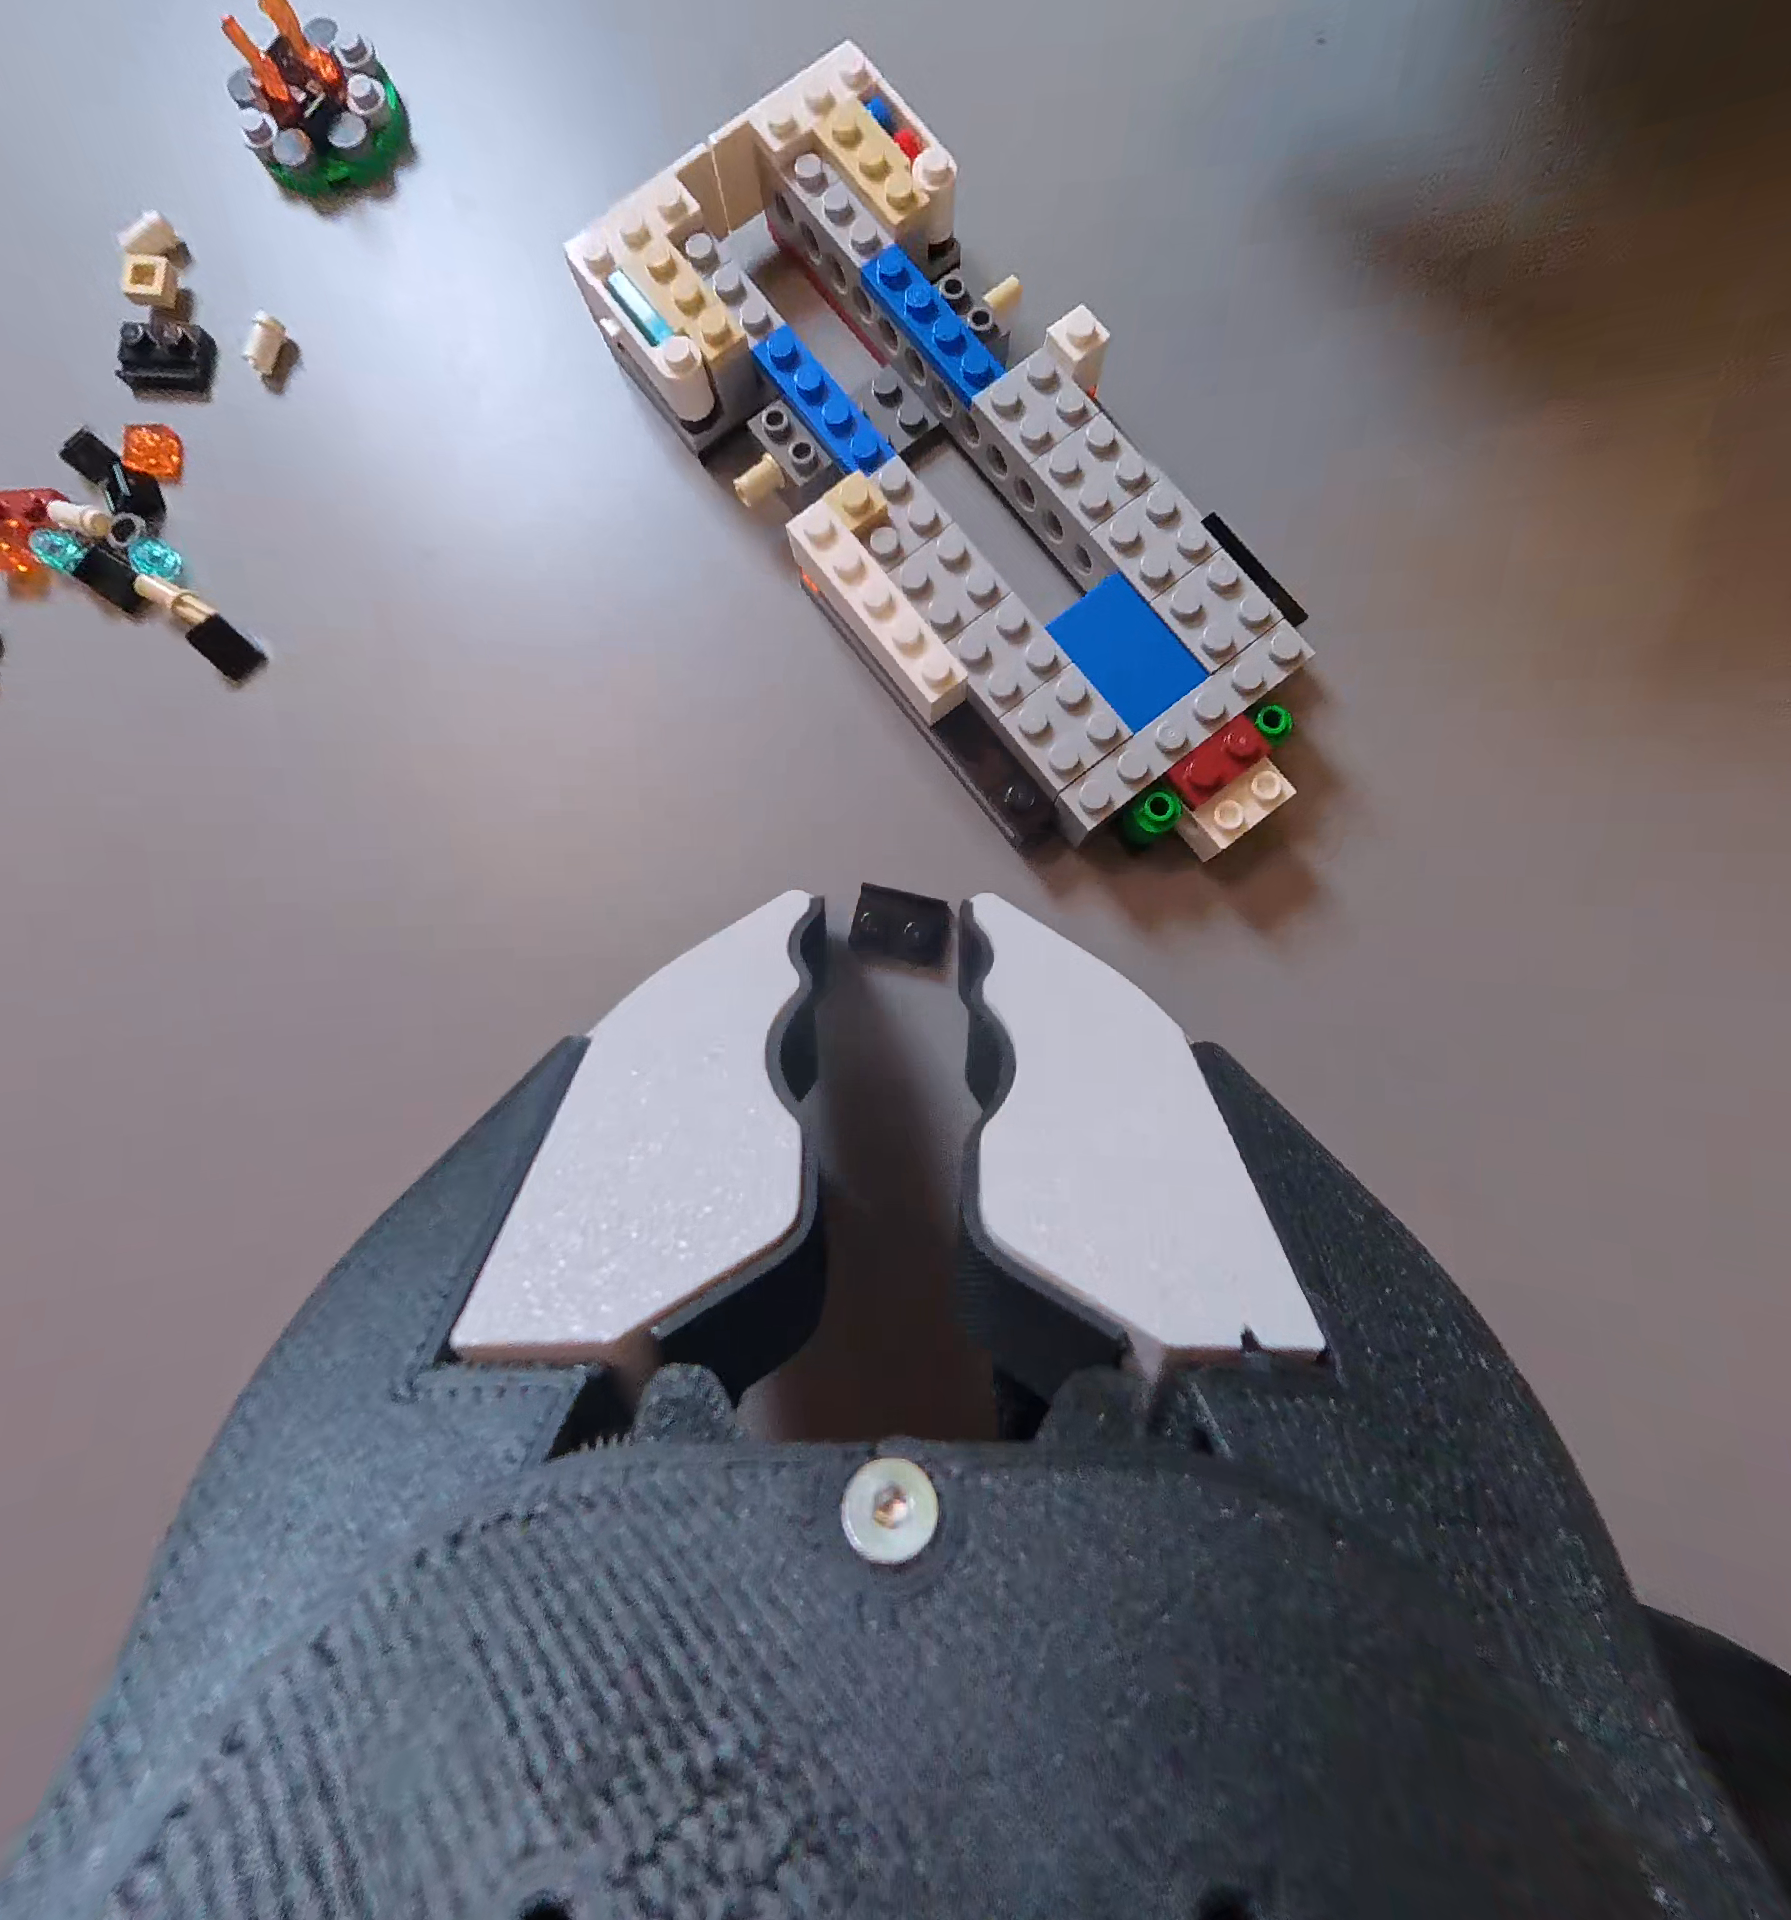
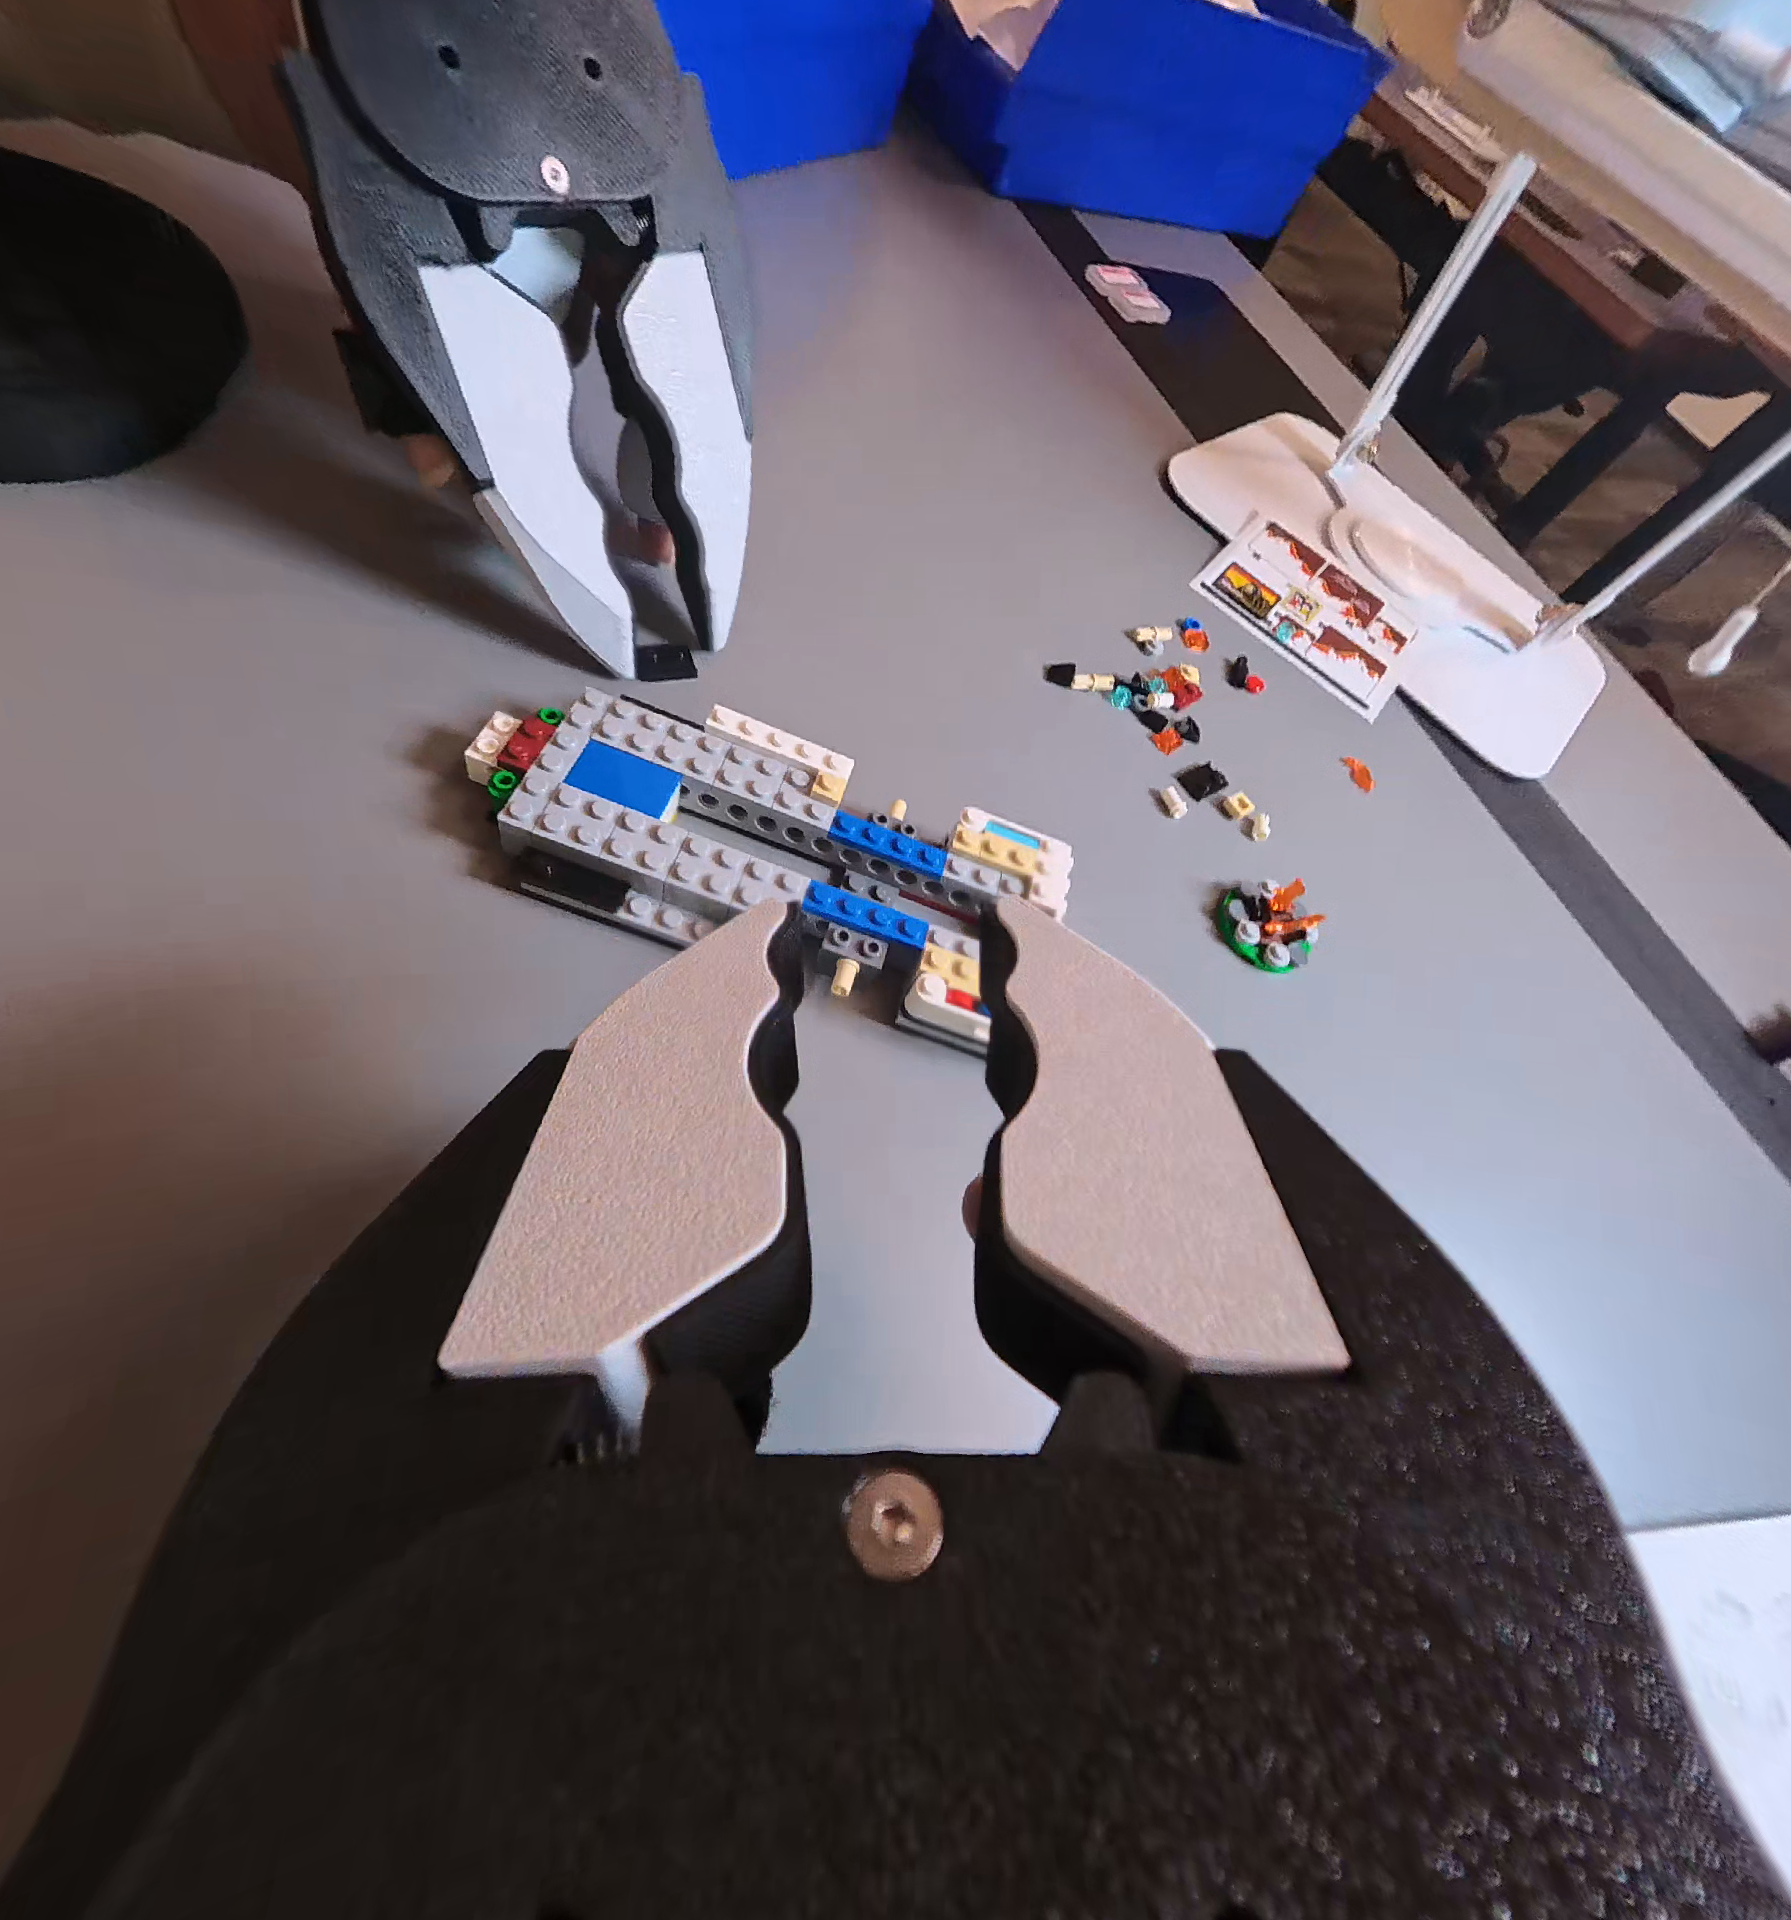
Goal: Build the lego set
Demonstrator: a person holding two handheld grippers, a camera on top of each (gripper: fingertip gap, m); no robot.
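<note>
Only the right wrist view shows blue bins beyond the brick model.
Left gripper stands apart around a black plate beside the model; right gripper gapes over it.

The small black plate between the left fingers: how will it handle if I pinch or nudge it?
The black plate looks tiny and flat, so probably very light and prone to sliding on the smooth table. Rigid plastic, unlikely to bend; its low profile may let it slip out.
</note>
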